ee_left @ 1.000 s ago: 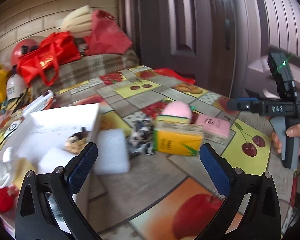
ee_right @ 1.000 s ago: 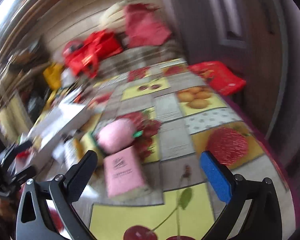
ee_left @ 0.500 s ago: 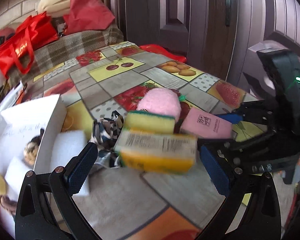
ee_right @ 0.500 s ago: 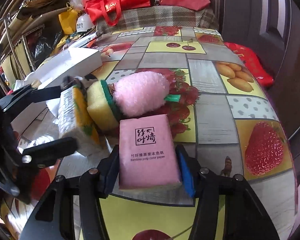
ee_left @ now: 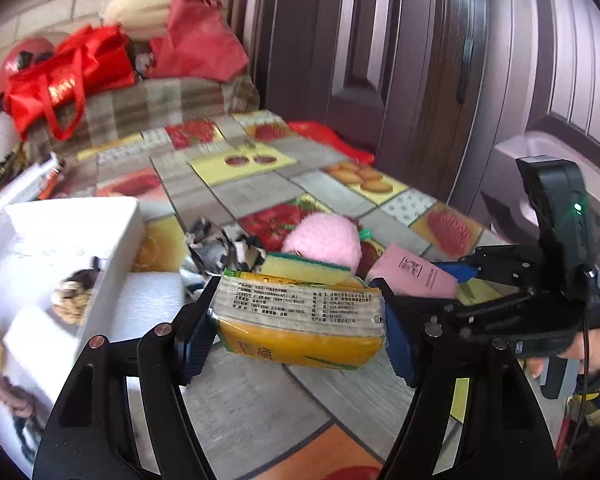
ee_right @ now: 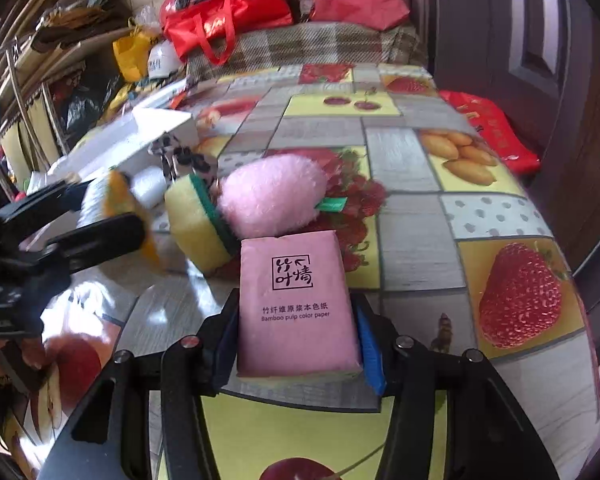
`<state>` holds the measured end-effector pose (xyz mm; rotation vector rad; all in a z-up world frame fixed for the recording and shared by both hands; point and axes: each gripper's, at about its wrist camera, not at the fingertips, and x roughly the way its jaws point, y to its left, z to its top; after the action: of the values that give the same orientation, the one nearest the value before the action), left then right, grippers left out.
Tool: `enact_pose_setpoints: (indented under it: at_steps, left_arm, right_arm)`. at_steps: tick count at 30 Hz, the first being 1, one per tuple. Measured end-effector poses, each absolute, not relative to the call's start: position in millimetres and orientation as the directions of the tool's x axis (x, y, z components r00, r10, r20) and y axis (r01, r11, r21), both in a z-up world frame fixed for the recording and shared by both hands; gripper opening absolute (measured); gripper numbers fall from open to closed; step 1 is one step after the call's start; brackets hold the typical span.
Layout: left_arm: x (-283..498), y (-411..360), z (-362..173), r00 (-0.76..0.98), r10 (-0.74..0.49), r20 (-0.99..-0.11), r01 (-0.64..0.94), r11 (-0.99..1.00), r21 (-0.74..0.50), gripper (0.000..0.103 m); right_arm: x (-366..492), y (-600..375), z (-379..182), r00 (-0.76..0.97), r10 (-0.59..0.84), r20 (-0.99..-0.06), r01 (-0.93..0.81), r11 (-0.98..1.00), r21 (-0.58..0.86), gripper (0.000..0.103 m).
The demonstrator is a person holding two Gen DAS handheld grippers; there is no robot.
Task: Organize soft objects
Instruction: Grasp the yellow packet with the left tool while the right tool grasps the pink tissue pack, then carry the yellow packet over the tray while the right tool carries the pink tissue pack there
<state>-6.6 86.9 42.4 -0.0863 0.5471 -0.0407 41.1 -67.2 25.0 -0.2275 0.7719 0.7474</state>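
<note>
My left gripper is shut on a yellow tissue pack and holds it just above the table. My right gripper is shut on a pink tissue pack, also seen in the left wrist view. Behind them lie a yellow-green sponge, a pink plush and a black-and-white cloth. A white box at the left holds soft items. A white foam block lies beside it.
The table has a fruit-patterned cloth. Red bags and clutter sit on a plaid surface at the far end. A dark door stands along the right. A red packet lies at the table's right edge.
My left gripper has closed on the yellow tissue pack and lifted it slightly. My right gripper has moved in and closed on the pink tissue pack.
</note>
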Motion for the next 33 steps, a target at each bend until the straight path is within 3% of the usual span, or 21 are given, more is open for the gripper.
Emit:
enact_pose_setpoints:
  at_steps: [7,18,33]
  left_arm:
    - [-43,89,53,0.908,0.037,-0.418,-0.052,0.998,-0.025,0.073]
    - [-72,114,53,0.907,0.154,-0.393,-0.177,0.984,-0.023,0.073]
    - [-97,135,55,0.906,0.247,-0.344,-0.261,0.965,0.006,0.073]
  right_arm:
    - [26,-74,41,0.588,0.529,-0.612,-0.658,0.753,0.020,0.052]
    - [7,-57,51,0.641,0.557,-0.528,-0.657,0.753,-0.003,0.052]
    - [-1,-44,53,0.675,0.553,-0.489,-0.639,0.769,-0.013,0.052]
